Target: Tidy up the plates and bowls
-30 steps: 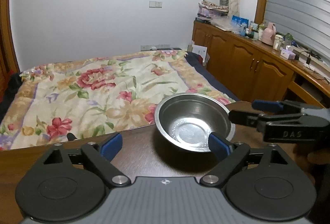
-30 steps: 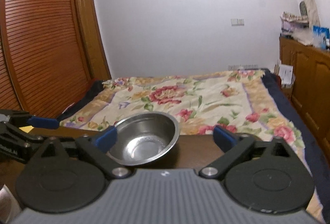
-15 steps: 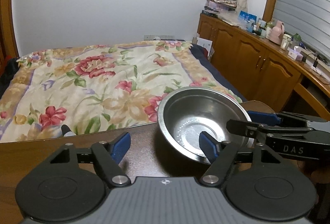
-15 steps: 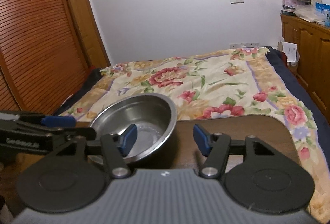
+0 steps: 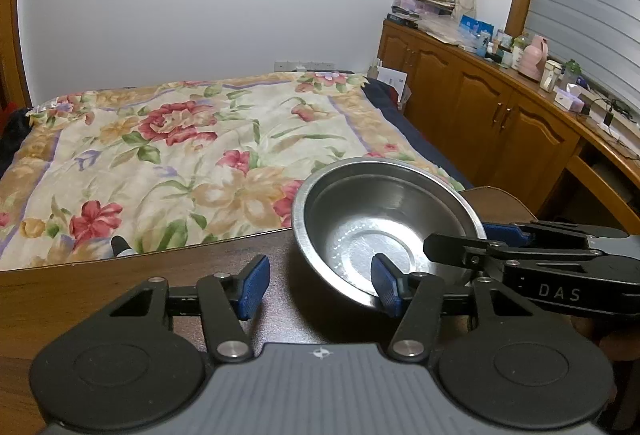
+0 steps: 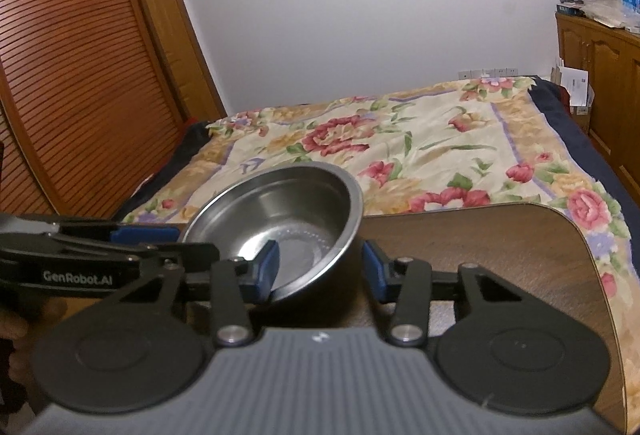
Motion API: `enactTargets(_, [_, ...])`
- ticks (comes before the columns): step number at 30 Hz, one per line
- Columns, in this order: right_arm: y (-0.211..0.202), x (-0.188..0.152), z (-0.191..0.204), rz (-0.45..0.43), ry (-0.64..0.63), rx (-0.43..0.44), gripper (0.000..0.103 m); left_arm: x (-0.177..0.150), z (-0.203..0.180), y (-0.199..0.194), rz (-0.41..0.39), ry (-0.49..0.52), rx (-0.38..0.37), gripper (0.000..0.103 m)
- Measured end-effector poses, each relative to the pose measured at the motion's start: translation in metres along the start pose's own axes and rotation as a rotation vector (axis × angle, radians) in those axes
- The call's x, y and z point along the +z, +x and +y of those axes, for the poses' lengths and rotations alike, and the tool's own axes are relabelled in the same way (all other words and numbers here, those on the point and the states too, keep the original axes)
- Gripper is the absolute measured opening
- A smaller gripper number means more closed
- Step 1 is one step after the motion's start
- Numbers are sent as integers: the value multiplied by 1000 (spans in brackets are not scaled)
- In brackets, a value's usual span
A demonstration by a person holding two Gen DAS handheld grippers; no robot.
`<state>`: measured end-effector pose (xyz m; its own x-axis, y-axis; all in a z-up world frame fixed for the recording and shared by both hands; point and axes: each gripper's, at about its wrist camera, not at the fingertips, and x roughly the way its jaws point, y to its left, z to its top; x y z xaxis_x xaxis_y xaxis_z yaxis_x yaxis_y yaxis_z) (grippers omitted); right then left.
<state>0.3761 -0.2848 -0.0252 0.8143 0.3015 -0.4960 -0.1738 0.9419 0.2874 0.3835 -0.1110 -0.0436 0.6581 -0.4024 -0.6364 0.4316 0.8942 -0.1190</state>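
Starting with the left tool (image 5: 319, 289): not clenched yet, just been closing, with one blue pad (image 5: 386, 291) down inside the steel bowl (image 5: 372, 231) and the other out at 9 o'clock, well clear of the wall. Same deal on the right tool (image 6: 319, 269): also just been closing, straddling the wall at the bowl's 4 o'clock, outer pad (image 6: 372, 271) right up beside the outside, inner one hanging in the hollow, so no real pinch there either. Probably coming in from opposite sides to stop a slick round thing skating away or tipping on the lift. Bowl itself parked on the dark wooden surface (image 6: 500, 255), near the far edge, looking empty. Beyond that, up at 12 o'clock, just the bed (image 5: 160, 155) with its floral cover. No plates or other bowls anywhere in view, so no guessing the destination.
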Motion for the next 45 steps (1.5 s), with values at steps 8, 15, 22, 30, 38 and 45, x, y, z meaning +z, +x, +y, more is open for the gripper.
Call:
enactTargets(8, [2,-2,1,11,0,13,36,-2,0,4,37,-14,-16,27])
enactTargets(15, [-2,-2,7,33,-7,19,26,-6,-8,-17,44,2,-22,26])
enactTargets(22, [-24,-5,12,18,-18,4,26,-4,-23,-42,10,28,-37,26])
enactTargets(30, [-57,0,19,-25,-31,-18,26,-3,-40,-85,-54,59,-52,27])
enactTargets(38, [-93,8,35,-84,-64,-25,26,-6,-48,-129,-113,76,-56,27])
enactTargets(45, [-117,7,49,-112,-97,-24,26,-17,-51,-161,-137,94,-59,28])
